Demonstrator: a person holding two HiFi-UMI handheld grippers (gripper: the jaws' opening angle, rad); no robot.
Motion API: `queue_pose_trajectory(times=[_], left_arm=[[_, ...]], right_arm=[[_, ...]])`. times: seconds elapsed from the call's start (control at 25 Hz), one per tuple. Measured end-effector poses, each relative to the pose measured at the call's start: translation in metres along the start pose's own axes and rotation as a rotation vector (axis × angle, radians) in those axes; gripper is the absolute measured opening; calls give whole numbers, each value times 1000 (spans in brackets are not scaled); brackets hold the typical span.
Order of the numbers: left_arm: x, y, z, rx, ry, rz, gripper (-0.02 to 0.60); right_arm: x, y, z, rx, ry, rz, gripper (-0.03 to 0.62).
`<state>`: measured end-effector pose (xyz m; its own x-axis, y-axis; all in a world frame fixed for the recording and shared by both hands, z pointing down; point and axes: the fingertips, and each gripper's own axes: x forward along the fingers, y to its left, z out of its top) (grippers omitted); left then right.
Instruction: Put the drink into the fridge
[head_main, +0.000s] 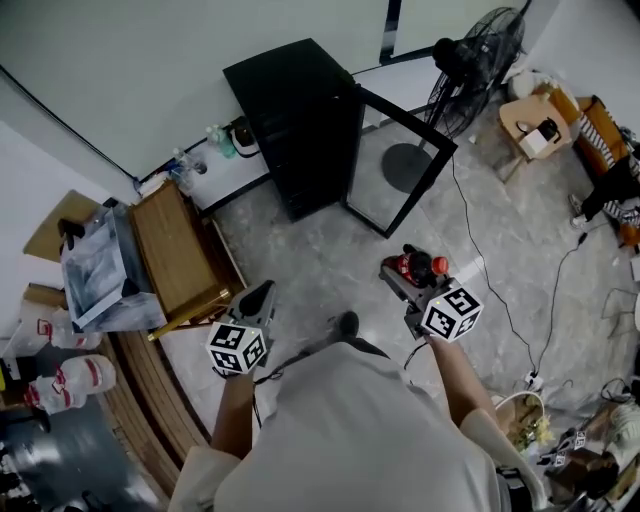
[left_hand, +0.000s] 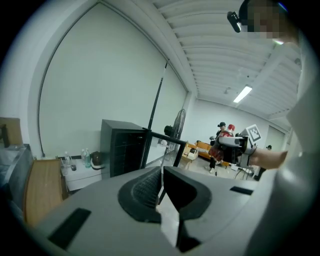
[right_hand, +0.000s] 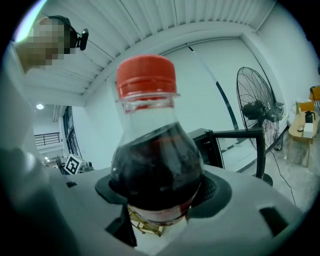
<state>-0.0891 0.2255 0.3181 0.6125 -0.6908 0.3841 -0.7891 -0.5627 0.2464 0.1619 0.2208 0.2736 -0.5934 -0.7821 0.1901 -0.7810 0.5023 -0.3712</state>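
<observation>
The drink is a small bottle of dark cola (right_hand: 155, 165) with a red cap. It stands upright between the jaws of my right gripper (right_hand: 157, 195), which is shut on its lower body. In the head view, the right gripper (head_main: 408, 272) carries the bottle (head_main: 413, 266) above the floor, a step short of the black fridge (head_main: 300, 120). The fridge's glass door (head_main: 400, 160) stands swung open towards the right. My left gripper (head_main: 257, 298) hangs to the left of my body with nothing in it. In its own view the left gripper (left_hand: 161, 176) has its pads together.
A standing fan (head_main: 480, 50) is right of the fridge door. A wooden bench (head_main: 175, 250) and cluttered boxes line the left side. A low white shelf with bottles (head_main: 215, 145) sits by the fridge. A cable (head_main: 510, 310) crosses the floor at the right, near a small wooden table (head_main: 530, 125).
</observation>
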Motion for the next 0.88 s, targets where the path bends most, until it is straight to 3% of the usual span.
queue_pose_trajectory(times=[0.52, 0.88], left_arm=[[61, -6, 14, -26, 8, 74, 14], [88, 31, 31, -27, 22, 69, 14]], right_arm=[[33, -67, 10, 27, 44, 74, 310], [77, -78, 12, 39, 77, 78, 310]])
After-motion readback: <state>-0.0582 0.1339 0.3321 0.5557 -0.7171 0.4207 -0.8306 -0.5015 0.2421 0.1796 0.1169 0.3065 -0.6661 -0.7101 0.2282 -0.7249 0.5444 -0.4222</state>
